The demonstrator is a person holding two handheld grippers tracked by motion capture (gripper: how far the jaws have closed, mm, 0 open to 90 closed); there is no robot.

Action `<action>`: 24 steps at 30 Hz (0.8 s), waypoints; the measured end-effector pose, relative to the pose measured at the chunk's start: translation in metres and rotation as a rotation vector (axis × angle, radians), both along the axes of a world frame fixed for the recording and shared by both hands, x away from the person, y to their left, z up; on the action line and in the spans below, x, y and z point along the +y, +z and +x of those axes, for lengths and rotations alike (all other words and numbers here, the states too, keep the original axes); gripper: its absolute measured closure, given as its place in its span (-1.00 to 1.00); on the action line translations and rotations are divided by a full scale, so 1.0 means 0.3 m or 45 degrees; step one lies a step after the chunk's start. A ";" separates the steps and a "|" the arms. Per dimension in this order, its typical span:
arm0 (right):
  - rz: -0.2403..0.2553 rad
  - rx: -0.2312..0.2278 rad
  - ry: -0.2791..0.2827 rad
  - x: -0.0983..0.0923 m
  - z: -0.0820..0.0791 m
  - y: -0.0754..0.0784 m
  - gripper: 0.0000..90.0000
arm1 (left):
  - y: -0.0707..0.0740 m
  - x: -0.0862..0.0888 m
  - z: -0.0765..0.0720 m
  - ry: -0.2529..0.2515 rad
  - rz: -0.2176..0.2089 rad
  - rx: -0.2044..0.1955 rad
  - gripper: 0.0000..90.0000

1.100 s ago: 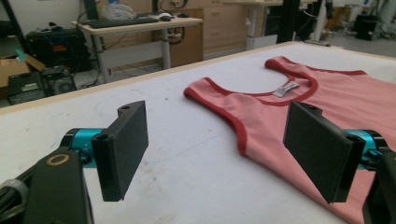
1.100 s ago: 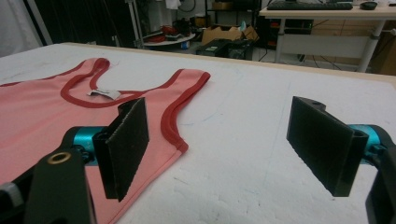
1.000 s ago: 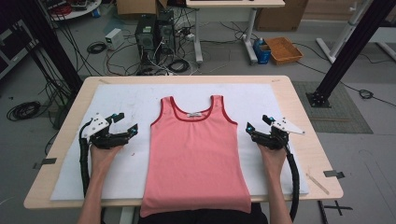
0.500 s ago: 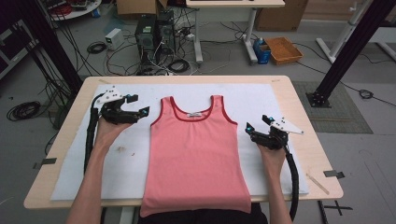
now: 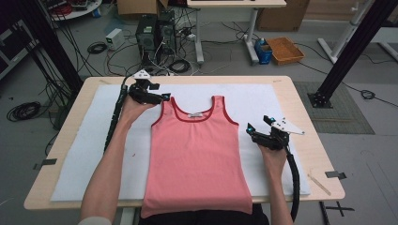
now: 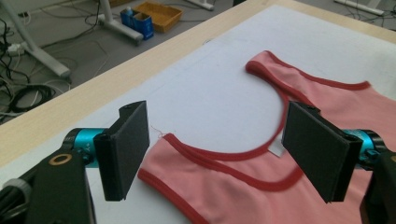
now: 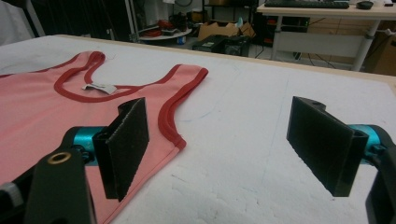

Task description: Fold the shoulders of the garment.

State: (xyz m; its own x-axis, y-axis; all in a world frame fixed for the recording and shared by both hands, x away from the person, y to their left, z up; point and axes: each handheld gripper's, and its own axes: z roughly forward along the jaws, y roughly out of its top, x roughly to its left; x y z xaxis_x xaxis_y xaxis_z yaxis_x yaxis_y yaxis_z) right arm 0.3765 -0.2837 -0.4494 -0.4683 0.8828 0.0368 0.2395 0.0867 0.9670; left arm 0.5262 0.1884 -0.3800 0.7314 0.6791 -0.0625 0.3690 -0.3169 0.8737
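Pink sleeveless cotton top with red trim point(image 5: 195, 159) lies flat and face up along the middle of the white foam mat point(image 5: 281, 101), its hem hanging just over the near edge of the pale wooden table point(image 5: 307, 93). Your left gripper point(image 5: 162, 97) sits at the garment's far left shoulder strap, jaws spread wide; its own camera shows the 2 black pads either side of that strap point(image 6: 163, 142), with the red-edged neckline and a small white label point(image 6: 276, 147) between them. Your right gripper point(image 5: 248, 129) rests on the mat just beside the top's right side, below the armhole, jaws likewise wide and holding nothing. Bare mat lies open to the right of the right gripper and beyond the neckline toward the far edge. From above you see the whole outline and hem; the right gripper view instead shows the right strap point(image 7: 189, 79) and armhole binding lying flat against the mat, close to its left pad.
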 end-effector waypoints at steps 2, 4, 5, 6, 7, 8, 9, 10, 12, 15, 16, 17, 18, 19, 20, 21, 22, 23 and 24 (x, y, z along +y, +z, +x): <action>-0.002 -0.002 -0.002 0.000 0.000 0.000 -0.54 | -0.022 -0.009 0.032 0.028 0.001 0.008 -0.42; -0.001 -0.003 -0.002 -0.001 0.000 0.000 -0.54 | -0.050 -0.014 0.060 0.059 0.010 0.040 -0.40; 0.000 0.000 -0.002 -0.001 0.001 0.000 -0.54 | -0.066 -0.016 0.072 0.069 0.021 0.055 -0.38; 0.000 -0.001 -0.003 -0.001 0.001 0.000 -0.54 | -0.081 -0.019 0.081 0.086 0.036 0.066 -0.34; -0.001 -0.002 0.000 -0.001 0.001 0.000 -0.53 | -0.095 -0.018 0.091 0.096 0.057 0.077 -0.29; -0.002 -0.002 0.000 0.000 0.001 0.000 -0.54 | -0.110 -0.017 0.100 0.107 0.059 0.087 -0.27; -0.004 -0.001 0.001 0.000 0.000 0.000 -0.54 | -0.124 -0.016 0.108 0.117 0.052 0.106 -0.25; -0.007 -0.003 0.002 0.000 0.000 0.000 -0.53 | -0.136 -0.015 0.115 0.128 0.052 0.123 -0.20; -0.002 0.010 0.001 0.003 -0.002 0.000 -0.53 | -0.158 -0.013 0.126 0.159 0.054 0.143 -0.13; -0.007 0.000 0.000 0.001 0.000 0.000 -0.54 | -0.180 -0.012 0.137 0.178 0.047 0.160 -0.03; -0.008 0.000 0.002 0.001 0.000 0.000 -0.54 | -0.185 -0.014 0.138 0.183 0.052 0.165 0.01; -0.005 0.004 0.002 0.002 -0.001 0.000 -0.54 | -0.190 -0.015 0.140 0.183 0.070 0.168 0.07; -0.006 0.002 0.001 0.002 0.000 0.000 -0.54 | -0.195 -0.018 0.141 0.185 0.083 0.169 0.14; -0.007 0.000 0.001 0.001 0.000 0.000 -0.53 | -0.201 -0.022 0.142 0.189 0.098 0.169 0.18; -0.003 0.006 0.000 0.002 -0.001 0.000 -0.54 | -0.207 -0.024 0.145 0.187 0.098 0.171 0.18; -0.004 0.006 0.000 0.002 -0.001 0.000 -0.54 | -0.212 -0.026 0.146 0.187 0.092 0.178 0.19; -0.003 0.007 0.000 0.002 -0.001 0.000 -0.53 | -0.216 -0.027 0.148 0.186 0.086 0.183 0.19; -0.006 0.003 0.000 0.002 0.000 0.000 -0.53 | -0.221 -0.030 0.149 0.189 0.087 0.184 0.19; -0.010 -0.001 0.001 0.002 0.001 0.000 -0.54 | -0.225 -0.031 0.151 0.190 0.094 0.188 0.19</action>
